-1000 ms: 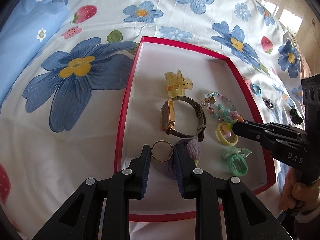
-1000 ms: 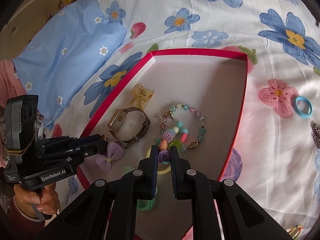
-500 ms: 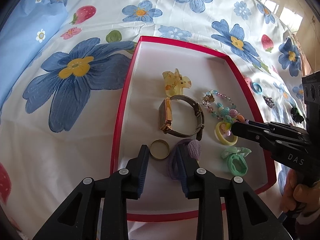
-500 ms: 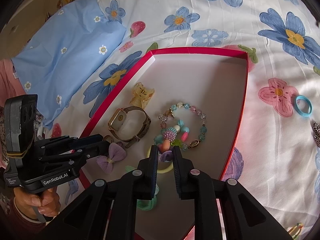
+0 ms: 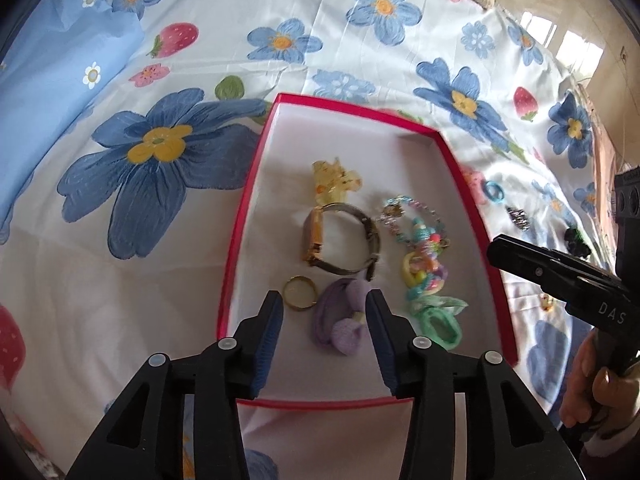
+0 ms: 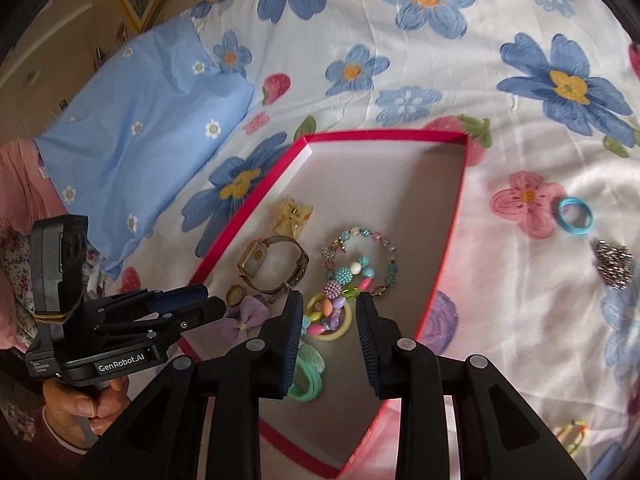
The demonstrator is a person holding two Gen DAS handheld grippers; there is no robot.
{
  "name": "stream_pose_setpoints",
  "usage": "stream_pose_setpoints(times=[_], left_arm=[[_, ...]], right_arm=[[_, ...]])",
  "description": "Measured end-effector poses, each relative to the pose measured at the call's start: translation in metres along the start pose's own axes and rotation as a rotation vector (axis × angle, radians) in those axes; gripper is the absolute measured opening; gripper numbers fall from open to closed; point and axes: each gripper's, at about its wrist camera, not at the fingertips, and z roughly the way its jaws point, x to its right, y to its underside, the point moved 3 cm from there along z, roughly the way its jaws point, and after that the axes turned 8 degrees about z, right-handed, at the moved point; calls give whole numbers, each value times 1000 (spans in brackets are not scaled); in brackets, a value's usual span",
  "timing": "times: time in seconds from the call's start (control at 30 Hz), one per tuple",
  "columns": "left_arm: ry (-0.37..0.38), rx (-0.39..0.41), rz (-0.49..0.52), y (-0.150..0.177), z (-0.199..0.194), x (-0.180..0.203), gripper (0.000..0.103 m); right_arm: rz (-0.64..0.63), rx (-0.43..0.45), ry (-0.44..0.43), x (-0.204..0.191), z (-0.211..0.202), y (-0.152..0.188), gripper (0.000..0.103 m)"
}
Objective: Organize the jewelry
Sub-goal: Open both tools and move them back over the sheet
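A red-rimmed box (image 5: 240,216) (image 6: 452,224) lies on the flowered sheet. In it are a yellow hair claw (image 5: 334,180), a gold watch (image 5: 340,236), a gold ring (image 5: 300,293), a purple bow tie (image 5: 344,320), a bead bracelet (image 5: 416,220), a yellow beaded tie (image 6: 328,316) and a green tie (image 5: 438,320). My left gripper (image 5: 324,316) is open and empty, above the ring and purple bow. My right gripper (image 6: 328,316) is open and empty over the yellow beaded tie.
On the sheet right of the box lie a blue hair ring (image 6: 576,216), a sparkly clip (image 6: 614,264), a black piece (image 5: 576,240) and a colourful clip (image 6: 572,434). A blue pillow (image 6: 132,140) lies at the left.
Both grippers have opened wide and pulled back a little from the box. The gold ring now lies free in the box, and the beaded tie rests under the right gripper.
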Motion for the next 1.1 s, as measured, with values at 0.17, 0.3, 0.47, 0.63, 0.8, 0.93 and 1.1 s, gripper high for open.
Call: stream_pose_setpoints(times=[0.17,0.3,0.47,0.63,0.8,0.93,1.1], left_arm=[[27,23,11,0,-16,17,54],[52,33,34,-2,-24,31,59],[82,28,68,-4,-24,49,60],[107,22,107,-9,-21,69,62],[131,10,147,-13,-15,87,63],[151,0,181,-17,-8,106,64],[178,-14,227,-22,3,132,65]], right_arm=[[30,43,10,11,-27,2,36],[62,76,39,29,-52,8,39],[99,109,89,54,-80,18,40],[141,141,139,82,-107,25,41],[181,167,181,109,-128,30,42],[217,182,211,128,-141,36,42],[249,186,237,149,-150,42,42]])
